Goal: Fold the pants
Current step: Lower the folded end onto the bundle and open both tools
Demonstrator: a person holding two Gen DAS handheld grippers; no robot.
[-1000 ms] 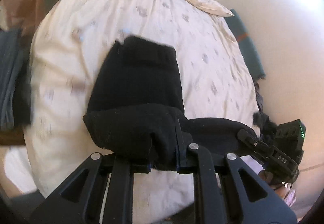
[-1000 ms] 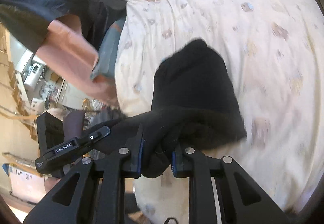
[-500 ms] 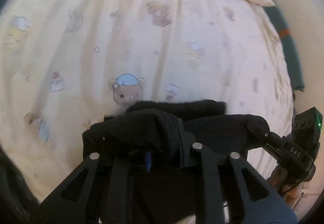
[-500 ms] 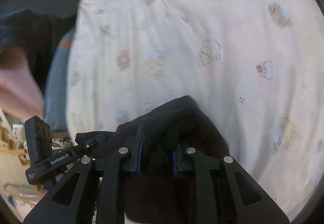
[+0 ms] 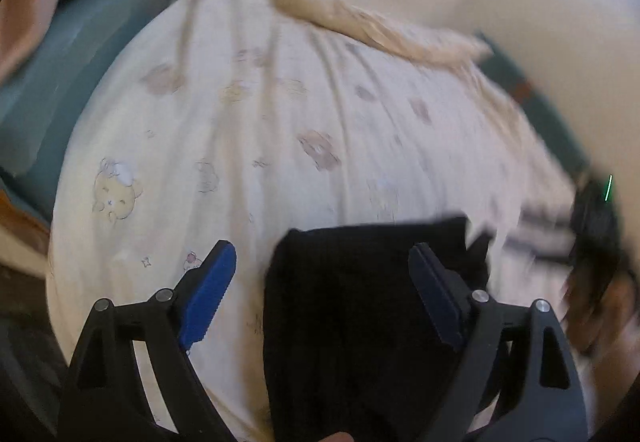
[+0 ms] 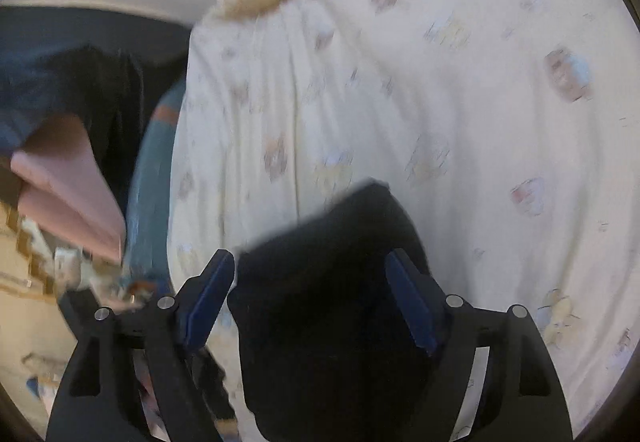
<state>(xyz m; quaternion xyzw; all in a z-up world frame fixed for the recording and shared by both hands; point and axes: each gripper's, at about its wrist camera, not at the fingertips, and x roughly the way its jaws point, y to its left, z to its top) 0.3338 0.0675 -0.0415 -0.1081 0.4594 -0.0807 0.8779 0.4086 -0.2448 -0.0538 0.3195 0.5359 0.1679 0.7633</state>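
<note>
Both tools have just sprung apart, dropping the black pants they clenched a second ago. Left tool [image 5: 320, 284] and right tool [image 6: 310, 292] gape over the folded pants [image 5: 360, 322], which lie on the bear-print bedspread [image 5: 280, 130]. No writing is legible; blur smears everything.

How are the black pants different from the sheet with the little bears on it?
The pants are plain black; the sheet is cream with small cartoon bears. The pants are a small folded bundle; the sheet spreads much wider across the bed. The pants lie on top; the sheet lies underneath. Both are soft cloth.
</note>
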